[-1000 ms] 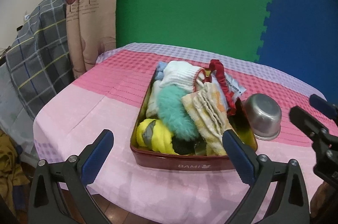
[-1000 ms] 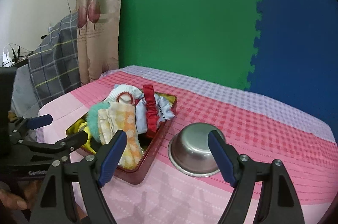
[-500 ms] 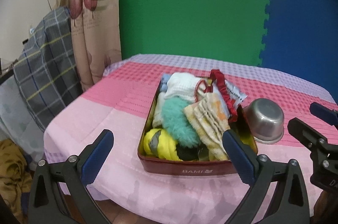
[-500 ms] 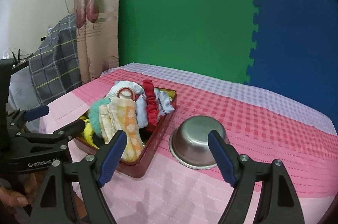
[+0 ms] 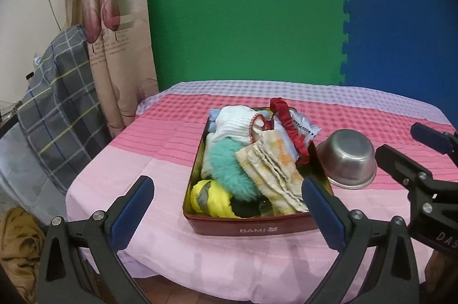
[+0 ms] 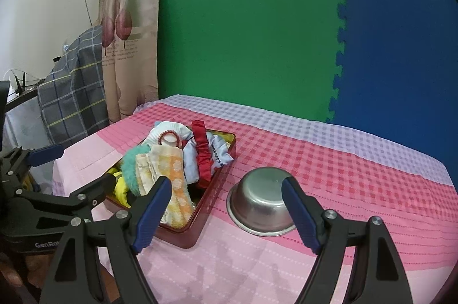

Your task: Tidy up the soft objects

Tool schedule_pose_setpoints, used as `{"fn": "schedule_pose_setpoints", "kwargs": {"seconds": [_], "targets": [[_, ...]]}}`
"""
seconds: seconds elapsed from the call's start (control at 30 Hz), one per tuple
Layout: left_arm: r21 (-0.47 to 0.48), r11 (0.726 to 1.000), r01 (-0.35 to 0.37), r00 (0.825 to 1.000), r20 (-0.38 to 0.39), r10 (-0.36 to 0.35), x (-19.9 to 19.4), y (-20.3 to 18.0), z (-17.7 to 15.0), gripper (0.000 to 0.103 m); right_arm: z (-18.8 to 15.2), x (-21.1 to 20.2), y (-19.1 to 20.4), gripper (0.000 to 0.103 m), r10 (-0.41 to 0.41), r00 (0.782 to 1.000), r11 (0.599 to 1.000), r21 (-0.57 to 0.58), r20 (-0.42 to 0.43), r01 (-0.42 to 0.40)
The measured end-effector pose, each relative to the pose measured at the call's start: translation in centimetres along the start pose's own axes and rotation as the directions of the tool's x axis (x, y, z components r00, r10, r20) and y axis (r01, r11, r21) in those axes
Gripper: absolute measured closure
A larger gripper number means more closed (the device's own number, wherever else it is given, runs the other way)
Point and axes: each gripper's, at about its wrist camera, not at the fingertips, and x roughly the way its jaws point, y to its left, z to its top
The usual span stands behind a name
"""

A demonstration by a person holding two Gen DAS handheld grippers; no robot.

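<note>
A red tin (image 5: 246,228) (image 6: 211,203) on the pink cloth holds several soft things: a white sock (image 5: 233,123), a teal fluffy piece (image 5: 229,172), a yellow-orange towel (image 5: 272,172) (image 6: 171,175), a red scrunchie (image 5: 289,120) (image 6: 201,158), and a yellow piece (image 5: 210,199). A steel bowl (image 5: 347,158) (image 6: 263,203) stands to the right of the tin. My left gripper (image 5: 226,212) is open and empty, held back at the table's near edge in front of the tin. My right gripper (image 6: 226,215) is open and empty, short of the bowl.
The table (image 5: 160,160) wears a pink and red checked cloth. A plaid-covered chair (image 5: 57,109) and a curtain (image 5: 114,46) stand to the left. Green and blue foam mats (image 5: 243,17) form the back wall. A mustard cloth (image 5: 17,243) lies low at left.
Both grippers have drawn back and up from the table, so the tin and bowl look smaller and farther. Both stay open and empty.
</note>
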Motion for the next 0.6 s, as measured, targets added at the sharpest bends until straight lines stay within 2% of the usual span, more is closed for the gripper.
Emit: {"fn": "schedule_pose_setpoints", "kwargs": {"seconds": [0.6], "targets": [[-0.042, 0.999, 0.009, 0.996, -0.083, -0.013, 1.4, 0.6, -0.2, 0.001, -0.5, 0.5, 0.6, 0.022, 0.05, 0.998, 0.999, -0.01, -0.036, -0.05]]}}
